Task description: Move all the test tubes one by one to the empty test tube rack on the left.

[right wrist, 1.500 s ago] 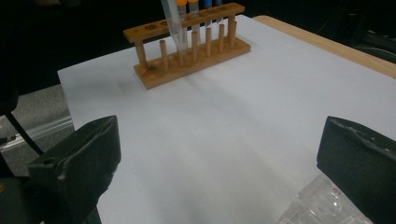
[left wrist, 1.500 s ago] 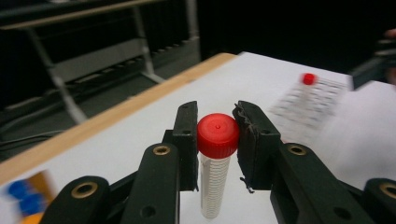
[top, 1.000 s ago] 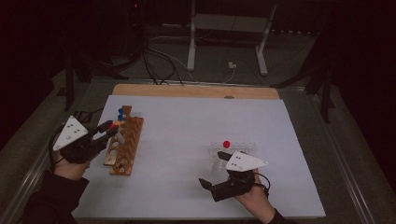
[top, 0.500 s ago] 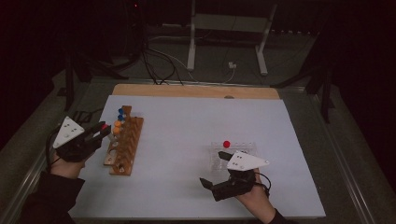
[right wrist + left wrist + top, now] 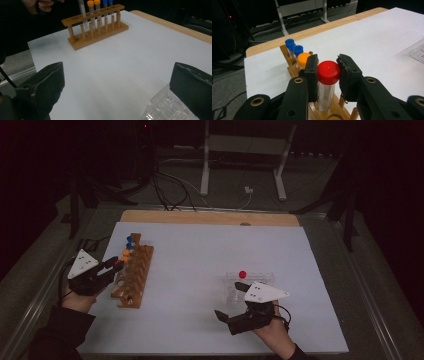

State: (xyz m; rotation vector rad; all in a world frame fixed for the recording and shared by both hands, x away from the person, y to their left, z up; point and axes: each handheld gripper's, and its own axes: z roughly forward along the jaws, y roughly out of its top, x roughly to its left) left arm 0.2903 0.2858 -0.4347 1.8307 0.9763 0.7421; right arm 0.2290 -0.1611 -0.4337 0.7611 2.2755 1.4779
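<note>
Item: red-capped tube (image 5: 327, 83), clamped in my left gripper (image 5: 327, 72) just under the cap, a pad on either side. Its lower end sits at or in a hole of the wooden rack (image 5: 134, 276); how deep it has gone I cannot tell.

Item: wooden rack, at the left side of the worktop (image 5: 210, 255). Already holding two orange-capped tubes (image 5: 94, 11) and two blue-capped tubes (image 5: 293, 47), upright in a row beyond the one I carry.

Item: clear plastic tray (image 5: 249, 285), on the right part of the worktop, with a red cap (image 5: 242, 274) showing at its far edge.

Risks, as I judge them:
- The tube leans slightly in the right gripper view. Pushed down off-axis, it could jam against the hole's edge or lever the light rack up.
- The grip is high, near the cap. A sideways nudge could swing the tube's tip or twist it in the pads.
- The nearest orange cap stands just beside my left pad; opening wide could knock it.
- Letting go before the tube is seated could drop it hard or leave it tilted.

Pose, left hand: at the rack's left side, gripper pointing across it roughly level.

Pose, right hand: resting near the front edge beside the tray, right gripper (image 5: 231, 301) wide open and holding nothing.
</note>
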